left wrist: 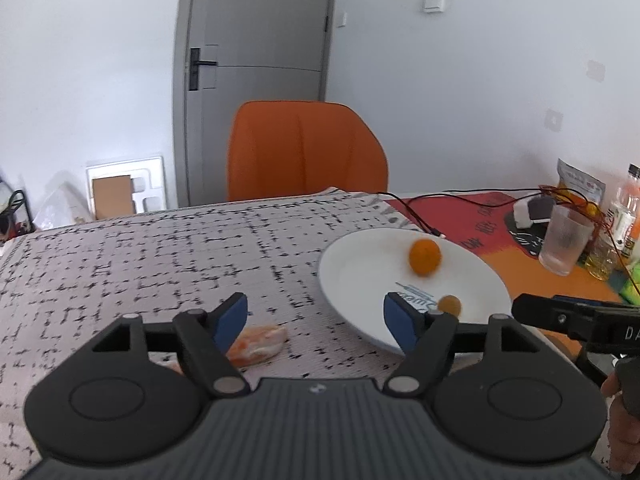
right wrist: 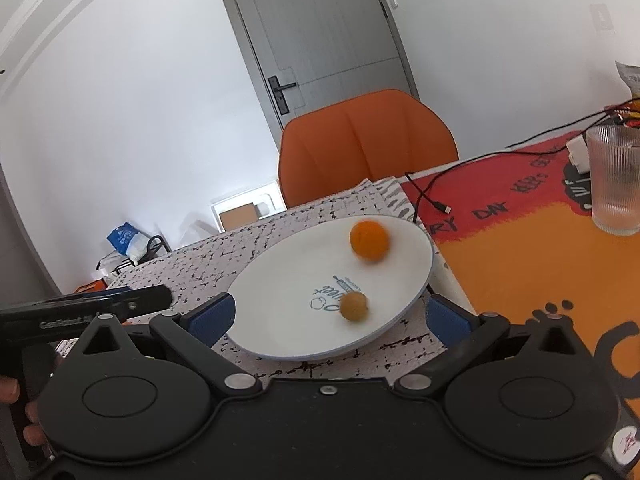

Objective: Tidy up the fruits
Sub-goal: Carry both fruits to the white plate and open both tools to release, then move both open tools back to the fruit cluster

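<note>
A white plate [left wrist: 360, 276] [right wrist: 280, 304] lies on the patterned tablecloth. On it sit an orange fruit [left wrist: 425, 257] [right wrist: 369, 241] and a smaller yellowish fruit [left wrist: 449, 305] [right wrist: 354, 307]. A pale orange fruit piece [left wrist: 258, 344] lies on the cloth left of the plate, just beyond my left gripper's left finger. My left gripper [left wrist: 316, 320] is open and empty, its right finger over the plate's near rim. My right gripper [right wrist: 330, 318] is open and empty, its fingers either side of the plate's near edge.
An orange chair [left wrist: 306, 150] [right wrist: 366, 144] stands behind the table. A ribbed glass [left wrist: 565, 240] [right wrist: 616, 180], bottles [left wrist: 626, 216], a snack bag [left wrist: 580, 184] and a black cable [left wrist: 416, 212] [right wrist: 428, 192] sit on the red-orange mat at right.
</note>
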{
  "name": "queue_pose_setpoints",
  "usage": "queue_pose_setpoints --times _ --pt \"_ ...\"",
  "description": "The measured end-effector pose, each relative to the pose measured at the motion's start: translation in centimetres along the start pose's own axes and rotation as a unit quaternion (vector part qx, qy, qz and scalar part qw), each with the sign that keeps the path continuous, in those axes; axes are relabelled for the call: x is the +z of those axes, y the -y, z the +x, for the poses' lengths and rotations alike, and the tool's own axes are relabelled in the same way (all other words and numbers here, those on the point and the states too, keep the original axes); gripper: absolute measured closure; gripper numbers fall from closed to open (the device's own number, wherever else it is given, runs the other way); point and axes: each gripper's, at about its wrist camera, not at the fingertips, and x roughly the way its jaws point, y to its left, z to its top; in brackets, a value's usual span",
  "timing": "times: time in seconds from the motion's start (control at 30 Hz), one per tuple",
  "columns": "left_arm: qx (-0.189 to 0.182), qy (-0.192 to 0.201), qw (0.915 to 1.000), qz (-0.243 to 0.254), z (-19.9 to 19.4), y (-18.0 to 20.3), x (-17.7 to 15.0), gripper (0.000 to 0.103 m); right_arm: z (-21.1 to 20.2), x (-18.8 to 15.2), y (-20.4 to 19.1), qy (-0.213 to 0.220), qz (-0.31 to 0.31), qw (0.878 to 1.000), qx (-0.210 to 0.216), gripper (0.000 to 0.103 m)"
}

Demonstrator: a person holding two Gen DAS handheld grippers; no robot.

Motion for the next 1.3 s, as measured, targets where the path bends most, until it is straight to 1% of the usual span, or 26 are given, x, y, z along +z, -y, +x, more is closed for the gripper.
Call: queue_pose_setpoints --times 0.03,0.1,0.23,0.33,0.37,0.4,0.5,0.67,0.9,1.0,1.3 --pt "0.003 0.003 1.0000 0.000 -0.2 -0.2 -0.1 0.028 0.0 0.0 -0.1 0.000 0.000 1.000 -0.002 0.000" --pt "0.011 0.005 0.9999 -0.002 -0.6 -0.6 -0.3 0.024 0.0 -0.1 -0.4 0.000 0.000 1.000 -0.006 0.000" --pt "0.010 -0.004 0.9998 -0.017 -1.2 -1.6 -0.6 0.023 0.2 -0.3 -0.9 -0.006 0.000 1.000 -0.015 0.000" --pt "0.020 -0.002 0.9996 -0.018 -1.9 -2.3 -0.8 0.023 0.5 -0.4 -1.2 -0.011 0.002 1.000 -0.016 0.000" --pt "0.025 -0.003 0.9996 -0.016 -2.1 -2.5 -0.9 0.020 0.5 -0.4 -1.3 -0.011 0.001 1.000 -0.014 0.000" --pt "0.031 -0.006 0.9994 -0.015 -2.2 -2.7 -1.0 0.018 0.5 -0.5 -1.5 -0.011 0.001 1.000 -0.011 0.000" --pt "0.046 -0.009 0.9987 -0.017 -2.9 -3.5 -1.2 0.016 0.5 -0.5 -2.1 -0.009 -0.002 1.000 -0.002 0.000" --pt "0.066 -0.008 0.9970 -0.040 -4.1 -5.5 -1.6 0.011 0.5 -0.6 -3.5 0.001 -0.017 1.000 0.020 0.000" --pt "0.091 -0.005 0.9942 -0.058 -5.5 -7.9 -2.1 0.011 1.0 -0.9 -5.7 -0.013 -0.052 0.997 0.057 0.000" --pt "0.098 -0.006 0.9931 -0.064 -6.1 -8.7 -2.4 0.011 1.4 -0.9 -6.6 -0.023 -0.064 0.996 0.064 0.000" --pt "0.114 -0.010 0.9901 -0.081 -7.5 -10.3 -3.8 0.011 2.0 -1.5 -8.0 -0.040 -0.067 0.994 0.082 0.000"
